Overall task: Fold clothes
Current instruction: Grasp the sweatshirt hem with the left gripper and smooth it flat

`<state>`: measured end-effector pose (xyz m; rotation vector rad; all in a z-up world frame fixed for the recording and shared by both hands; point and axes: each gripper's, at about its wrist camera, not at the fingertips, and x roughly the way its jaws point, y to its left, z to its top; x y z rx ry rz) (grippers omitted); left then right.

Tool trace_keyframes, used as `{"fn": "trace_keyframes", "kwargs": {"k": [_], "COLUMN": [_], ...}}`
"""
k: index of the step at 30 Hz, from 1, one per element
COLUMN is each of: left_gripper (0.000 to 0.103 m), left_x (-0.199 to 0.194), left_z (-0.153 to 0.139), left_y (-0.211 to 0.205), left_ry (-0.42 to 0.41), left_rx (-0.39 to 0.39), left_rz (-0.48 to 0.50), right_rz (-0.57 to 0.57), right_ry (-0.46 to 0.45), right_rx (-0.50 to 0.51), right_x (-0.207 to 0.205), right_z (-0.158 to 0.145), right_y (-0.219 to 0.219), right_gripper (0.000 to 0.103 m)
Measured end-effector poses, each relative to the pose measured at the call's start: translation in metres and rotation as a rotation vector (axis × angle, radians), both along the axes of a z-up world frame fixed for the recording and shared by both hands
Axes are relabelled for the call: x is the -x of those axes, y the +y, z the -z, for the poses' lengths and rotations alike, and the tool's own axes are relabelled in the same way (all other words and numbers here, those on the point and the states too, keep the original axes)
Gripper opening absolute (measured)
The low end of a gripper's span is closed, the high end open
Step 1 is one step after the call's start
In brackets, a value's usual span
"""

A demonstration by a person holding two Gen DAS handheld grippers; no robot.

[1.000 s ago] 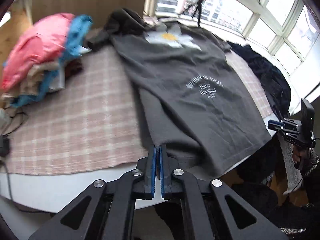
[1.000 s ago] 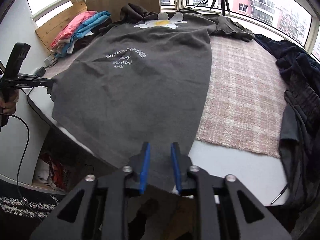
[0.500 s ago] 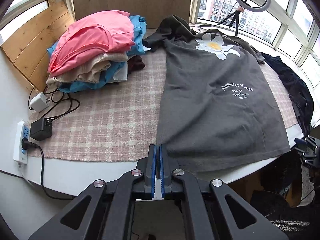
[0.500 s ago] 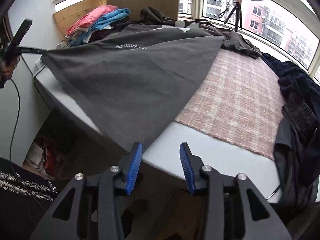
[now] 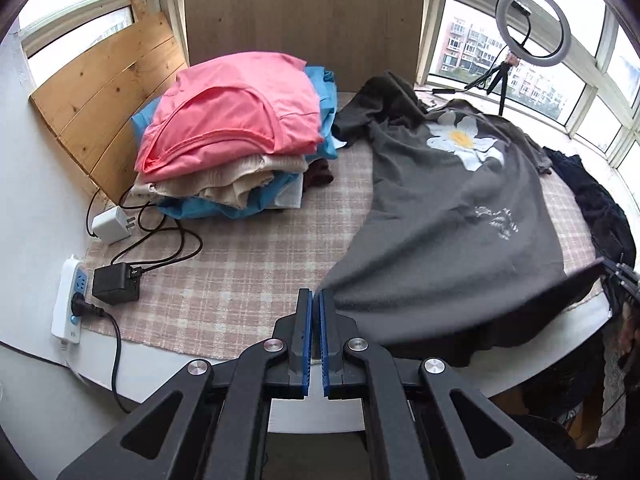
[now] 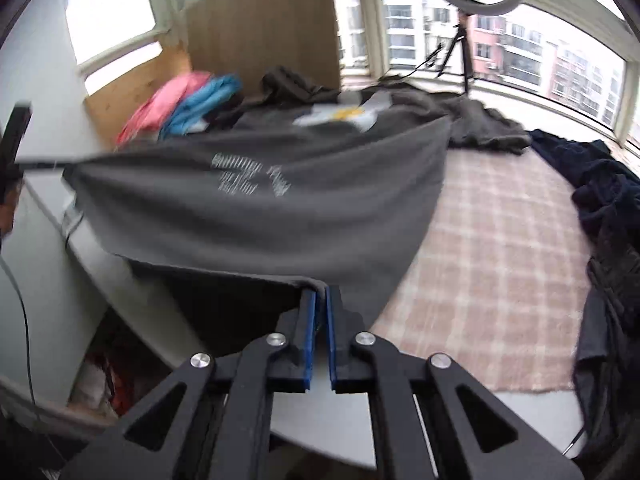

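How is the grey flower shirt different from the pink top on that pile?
The grey flower shirt lies spread open, its hem lifted off the table by both grippers; the pink top sits folded on top of the pile of clothes, untouched. The grey one carries a white flower and lettering; the pink one shows no print. Both rest over the checked cloth.
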<state>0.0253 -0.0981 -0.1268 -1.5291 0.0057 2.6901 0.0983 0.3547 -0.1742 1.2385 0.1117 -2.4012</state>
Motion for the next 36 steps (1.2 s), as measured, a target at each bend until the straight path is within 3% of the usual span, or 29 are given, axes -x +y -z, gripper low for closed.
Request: {"fn": "trace_keyframes", "kwargs": {"k": [4,6,7,13,17,19,26,32,33,35,36], "left_gripper": [0.003,0.003,0.003,0.003,0.003,0.003,0.003,0.003,0.003,0.003,0.003], "left_x": [0.005,0.006,0.006,0.007,0.007,0.007,0.006,0.003,0.003,0.002,0.001], "left_z": [0.015,0.019,0.020,0.019,0.020,0.021,0.025,0.029,0.029,0.027,0.024], "left_y": [0.004,0.005,0.005,0.005,0.007,0.008,0.009,0.009,0.009,0.008,0.008], "left_ry": [-0.028,-0.034,-0.035,-0.042,-0.047,-0.050,-0.062,-0.070,-0.070,-0.066,-0.060], "left_rx": [0.008,0.004,-0.002,0.002,0.017,0.021,0.017,0.021,0.019,0.014,0.007], "left_rz": [0.012,0.017,0.018,0.026,0.038,0.041,0.048,0.049,0.045,0.044,0.046], "right_rz": [0.061,0.091,0.099,0.174,0.230,0.228,0.228,0.205,0.206,0.206,0.209], "right_ry": [0.003,0.005,-0.001,-0.212,-0.252,-0.268,-0.320,-0.299,-0.288,-0.277,-0.256], "right_rx": [0.010,0.014,-0.011,-0.007,0.155,0.182,0.239,0.172,0.146,0.141,0.146], "right_x": [0.019,0.029,0.027,0.032,0.008,-0.002,-0.007,0.006,0.009,0.017,0.019], "right_z": [-0.017,-0.025,-0.019,0.028,0.019,0.019,0.018,0.020,0.023,0.028,0.021], "right_y": [0.006,0.010,0.007,0.007,0.022,0.020,-0.003,-0.022,-0.023,-0.016,-0.007], "right_gripper": [0.021,0.033,0.034,0.034,0.034,0.034,0.034,0.038,0.030,0.004,0.003]}}
